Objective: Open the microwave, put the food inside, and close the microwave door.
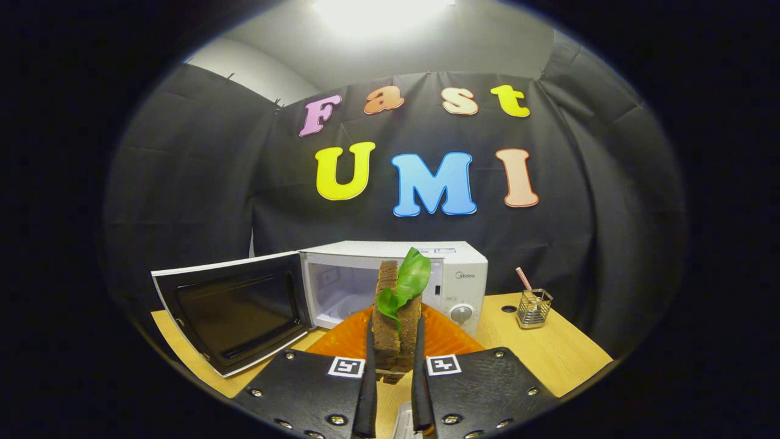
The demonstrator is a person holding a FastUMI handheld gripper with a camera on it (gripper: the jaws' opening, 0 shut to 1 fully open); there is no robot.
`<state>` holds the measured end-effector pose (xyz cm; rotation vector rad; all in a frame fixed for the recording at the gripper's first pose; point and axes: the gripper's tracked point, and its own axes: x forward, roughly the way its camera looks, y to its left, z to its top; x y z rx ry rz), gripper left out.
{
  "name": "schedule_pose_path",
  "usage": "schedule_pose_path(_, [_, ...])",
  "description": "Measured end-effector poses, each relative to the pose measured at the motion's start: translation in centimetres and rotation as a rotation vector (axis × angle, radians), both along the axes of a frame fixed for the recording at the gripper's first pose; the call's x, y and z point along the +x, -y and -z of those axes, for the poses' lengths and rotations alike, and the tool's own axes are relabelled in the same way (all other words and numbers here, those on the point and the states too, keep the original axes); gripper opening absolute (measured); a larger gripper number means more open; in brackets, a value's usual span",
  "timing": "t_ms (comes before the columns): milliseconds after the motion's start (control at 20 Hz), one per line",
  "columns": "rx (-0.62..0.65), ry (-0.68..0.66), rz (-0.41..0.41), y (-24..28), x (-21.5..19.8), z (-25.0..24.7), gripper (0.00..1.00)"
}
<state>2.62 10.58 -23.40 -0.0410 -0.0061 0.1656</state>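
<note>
**Inspector:** Start at the fingers and work outward. What do you have?

**Operator:** I see the gripper at the near end of my view, its two fingers drawn close together and both pressing on a brown sandwich held upright between them. A green leaf sticks out of the top of it and leans toward the right.

**Inspector:** Directly beyond that?

**Operator:** An orange ribbed plate lies on the wooden table, just behind the sandwich. I cannot tell whether the sandwich touches the plate.

**Inspector:** And the appliance?

**Operator:** The white microwave stands beyond the plate, facing me. Its door is swung fully open to the left, dark glass toward me. The cavity is lit and looks white inside; the sandwich partly covers my sight of it. The control dial sits on the panel at the right of the cavity.

**Inspector:** Anything else on the table?

**Operator:** To the right of the microwave, well apart from it, a small wire holder with a pink striped straw standing in it. Between them, a dark round hole in the tabletop.
</note>
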Motion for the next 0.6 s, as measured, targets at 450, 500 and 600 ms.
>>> schedule_pose_path(450, [0.145,-0.08,-0.123,-6.6,7.3,2.3,0.23])
schedule_pose_path(500, [0.185,-0.097,-0.132,-7.1,8.1,2.7,0.23])
schedule_pose_path(600, [0.245,-0.12,-0.124,-7.5,9.8,3.5,0.23])
